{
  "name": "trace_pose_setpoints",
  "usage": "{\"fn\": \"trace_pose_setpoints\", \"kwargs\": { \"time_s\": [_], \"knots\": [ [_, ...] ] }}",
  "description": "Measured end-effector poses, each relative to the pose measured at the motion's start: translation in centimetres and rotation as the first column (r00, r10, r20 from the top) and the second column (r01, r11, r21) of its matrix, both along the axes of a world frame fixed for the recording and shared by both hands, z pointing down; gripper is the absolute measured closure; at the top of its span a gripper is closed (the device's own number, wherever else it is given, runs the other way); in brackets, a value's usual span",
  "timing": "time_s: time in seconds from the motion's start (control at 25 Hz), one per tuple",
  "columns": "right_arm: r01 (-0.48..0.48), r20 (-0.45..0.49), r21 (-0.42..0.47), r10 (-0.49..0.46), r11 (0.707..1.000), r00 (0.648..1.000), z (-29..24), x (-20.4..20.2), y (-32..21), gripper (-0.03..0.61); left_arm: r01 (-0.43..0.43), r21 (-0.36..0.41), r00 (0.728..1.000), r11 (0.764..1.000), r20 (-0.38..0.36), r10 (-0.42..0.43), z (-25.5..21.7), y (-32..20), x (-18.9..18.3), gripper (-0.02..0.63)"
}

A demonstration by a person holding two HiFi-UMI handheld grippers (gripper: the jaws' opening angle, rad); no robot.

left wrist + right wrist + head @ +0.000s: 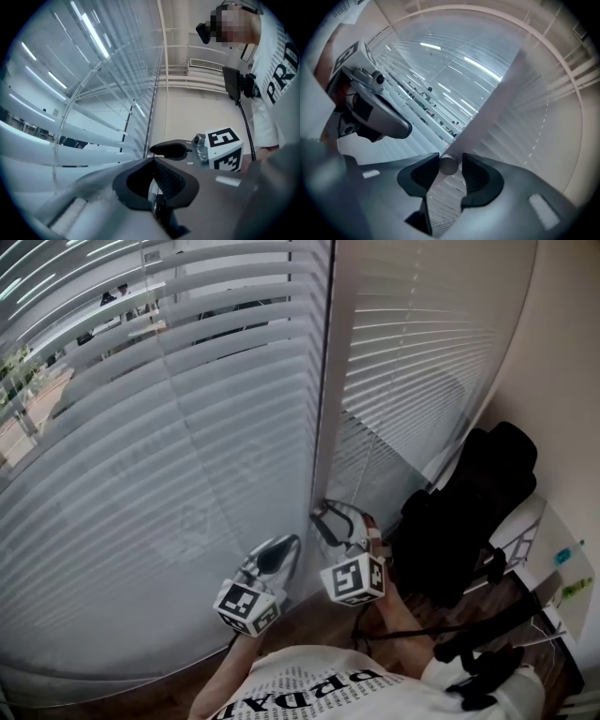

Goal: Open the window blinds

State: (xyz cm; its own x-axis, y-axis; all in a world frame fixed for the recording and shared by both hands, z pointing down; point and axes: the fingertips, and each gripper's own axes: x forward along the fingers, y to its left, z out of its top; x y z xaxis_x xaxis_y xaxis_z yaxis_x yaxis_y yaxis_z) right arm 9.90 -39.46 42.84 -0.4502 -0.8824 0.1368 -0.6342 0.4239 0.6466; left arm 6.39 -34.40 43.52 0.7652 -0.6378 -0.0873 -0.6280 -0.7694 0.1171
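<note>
The room was a corner with a brown wooden floor (314, 620) and a pale wall (562, 371) on the right. The window blinds (187, 456) filled nearly the whole head view, hung in two panels on either side of a white upright post (324, 381). The slats of the wide left panel lay tilted, so strips of a street and some greenery showed between them near the top. Lower down they overlapped into one grey sheet. The narrower right panel (422, 352) looked closed, and a thin bead chain (538, 140) hung in front of it. A bulky black chair (469, 512) stood against the wall, near the foot of the post. Overhead, the left gripper view showed a pale ceiling with a slotted vent (206, 63). Both tools were held low, just beside the bottom of the post and close to each other. The left tool (289, 545) had its jaws pressed together at the tips, and whether anything thin sat between them could not be told. The right tool (325, 518) had its jaws spread, with a small round rod end (448, 165) standing between the pads, close to one pad and clear of the other. At the bottom of the head view lay the person's white printed shirt (319, 690).
</note>
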Motion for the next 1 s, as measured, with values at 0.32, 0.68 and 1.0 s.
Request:
{"fn": "trace_pose_setpoints", "kwargs": {
  "time_s": [0.32,0.68,1.0],
  "knots": [
    [-0.007,-0.016,0.017,0.008,1.0,1.0,0.0,-0.3,0.2,0.445,-0.001,0.002,1.0,1.0,0.006,0.001,0.0,0.1,0.0,0.621],
    [-0.001,0.198,-0.075,0.015,0.997,0.98,0.2,0.1,0.1,0.445,-0.002,-0.002,1.0,1.0,0.011,0.002,0.5,0.1,-0.2,0.621],
    [0.046,0.453,-0.187,0.045,0.981,0.89,-0.2,0.8,-0.3,0.445,0.003,-0.004,1.0,1.0,0.008,-0.003,0.0,0.1,-0.3,0.621]
  ]
}}
